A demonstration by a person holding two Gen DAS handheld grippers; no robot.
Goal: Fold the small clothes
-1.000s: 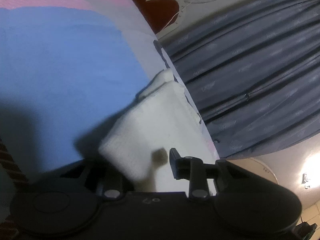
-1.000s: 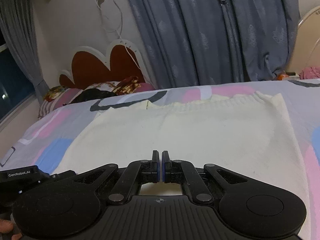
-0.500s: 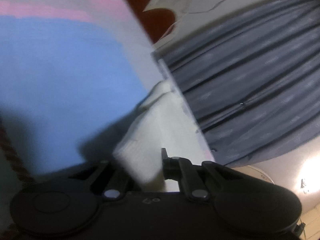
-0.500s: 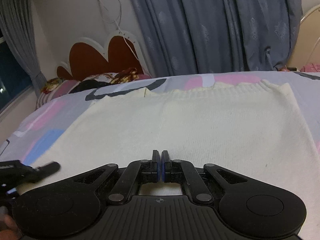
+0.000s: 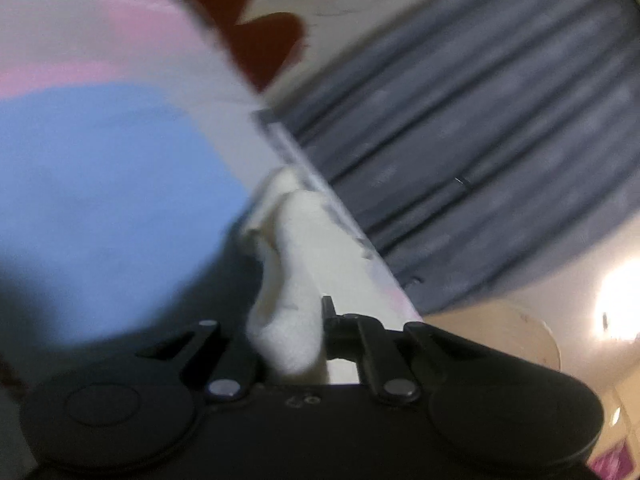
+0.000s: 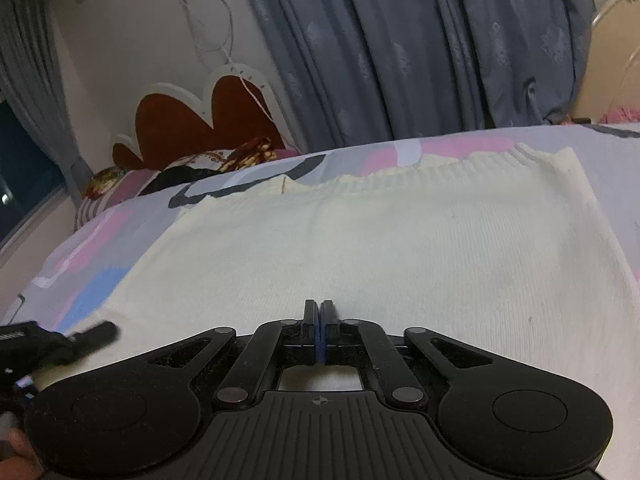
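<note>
A cream knitted garment lies spread flat on the bed. My right gripper is shut and rests low over its near edge; I cannot tell whether cloth is pinched between the fingers. In the left wrist view my left gripper is shut on a bunched corner of the cream garment, which hangs in a fold between the fingers; only the right finger shows. The left gripper also shows in the right wrist view at the garment's left edge.
The bedsheet is patterned pink, blue and grey. A red and white headboard and pillows stand at the far left. Grey curtains hang behind the bed. A round beige object is beyond the bed edge.
My left gripper has closed on the garment's corner, bunching it into a narrower fold, and has moved toward the garment. My right gripper has stayed shut and shifted slightly.
</note>
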